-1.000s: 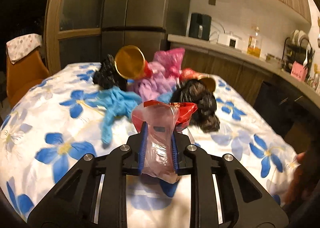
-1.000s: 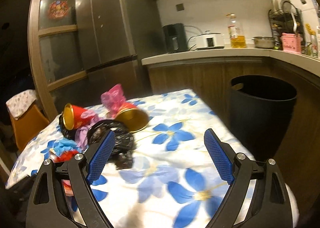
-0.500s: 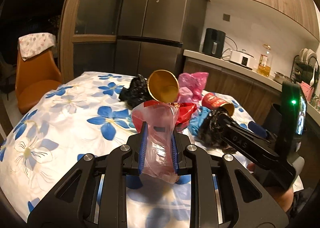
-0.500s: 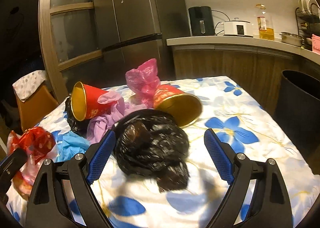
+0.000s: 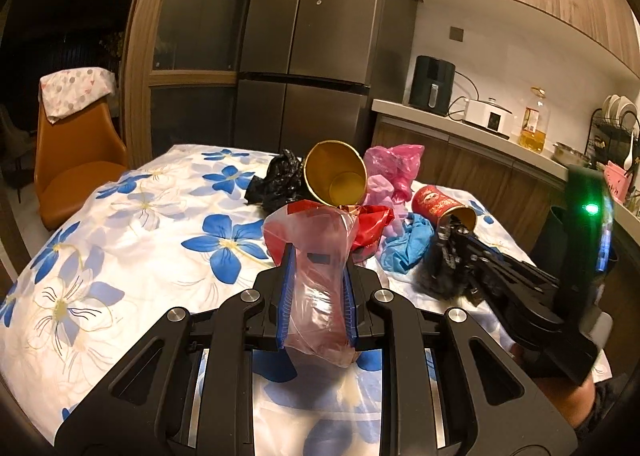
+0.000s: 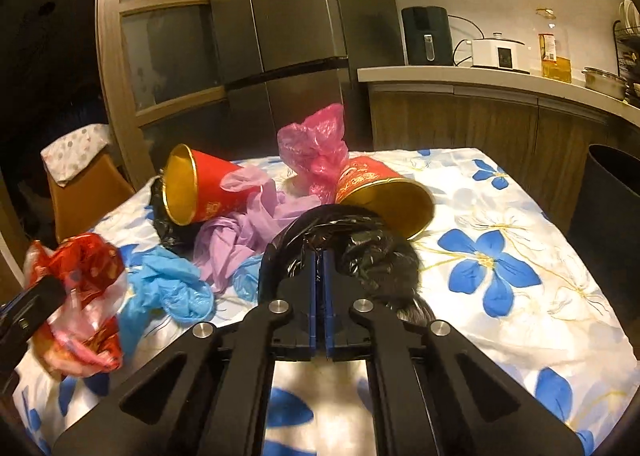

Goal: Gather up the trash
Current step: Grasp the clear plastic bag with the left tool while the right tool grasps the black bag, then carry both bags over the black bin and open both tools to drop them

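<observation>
My left gripper point(image 5: 318, 252) is shut on a crumpled red and clear plastic bag point(image 5: 308, 232), held just above the flowered tablecloth point(image 5: 160, 223). To its right, my right gripper point(image 6: 320, 256) has its blue pads pressed together on a fold of a black plastic bag point(image 6: 372, 252) that lies on the table. The same black bag point(image 5: 436, 280) shows at the right gripper's tip point(image 5: 448, 240) in the left wrist view. Behind lie two red paper cups with gold insides point(image 6: 200, 187) point(image 6: 380, 191), a pink bag point(image 6: 316, 147), lilac gloves point(image 6: 240, 232), blue gloves point(image 6: 172, 288) and another black bag point(image 6: 168, 232).
A dark waste bin point(image 6: 612, 191) stands off the table's right edge, below the kitchen counter point(image 6: 480, 79). An orange chair point(image 5: 76, 163) with a cloth over its back stands at the table's far left. A tall grey fridge point(image 5: 312, 55) rises behind the table.
My right gripper swung left to the black bag and its wide-open jaws snapped shut on it. The left gripper shifted a little early on, still holding the red and clear bag.
</observation>
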Demonstrator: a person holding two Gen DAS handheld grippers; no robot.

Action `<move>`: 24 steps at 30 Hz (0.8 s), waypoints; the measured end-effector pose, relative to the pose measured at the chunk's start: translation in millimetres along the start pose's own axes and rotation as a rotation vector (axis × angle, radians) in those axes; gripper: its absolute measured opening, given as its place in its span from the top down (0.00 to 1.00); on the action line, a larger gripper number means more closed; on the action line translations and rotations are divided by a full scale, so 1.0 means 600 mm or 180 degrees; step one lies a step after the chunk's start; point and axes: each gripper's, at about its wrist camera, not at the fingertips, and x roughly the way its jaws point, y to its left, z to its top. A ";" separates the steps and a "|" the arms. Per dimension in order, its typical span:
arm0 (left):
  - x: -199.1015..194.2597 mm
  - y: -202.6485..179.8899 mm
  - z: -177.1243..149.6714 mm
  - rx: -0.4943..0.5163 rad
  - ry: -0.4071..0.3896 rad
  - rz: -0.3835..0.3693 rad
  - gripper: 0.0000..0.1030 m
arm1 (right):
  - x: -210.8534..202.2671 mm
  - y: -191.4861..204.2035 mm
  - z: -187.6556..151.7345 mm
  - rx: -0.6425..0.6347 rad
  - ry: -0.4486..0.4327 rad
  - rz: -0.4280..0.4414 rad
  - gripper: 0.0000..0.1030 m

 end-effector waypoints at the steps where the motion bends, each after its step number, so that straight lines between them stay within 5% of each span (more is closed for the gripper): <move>1: -0.002 -0.001 0.001 0.0000 -0.0003 -0.0006 0.80 | -0.011 -0.004 0.000 0.0022 -0.0022 0.0013 0.96; 10: -0.021 -0.037 0.003 0.0095 -0.0060 -0.0111 0.80 | -0.108 -0.043 -0.002 0.0161 -0.0226 0.0037 0.97; 24: -0.036 -0.148 0.000 0.0365 -0.0088 -0.0414 0.80 | -0.212 -0.137 -0.003 0.0321 -0.0499 -0.0301 0.97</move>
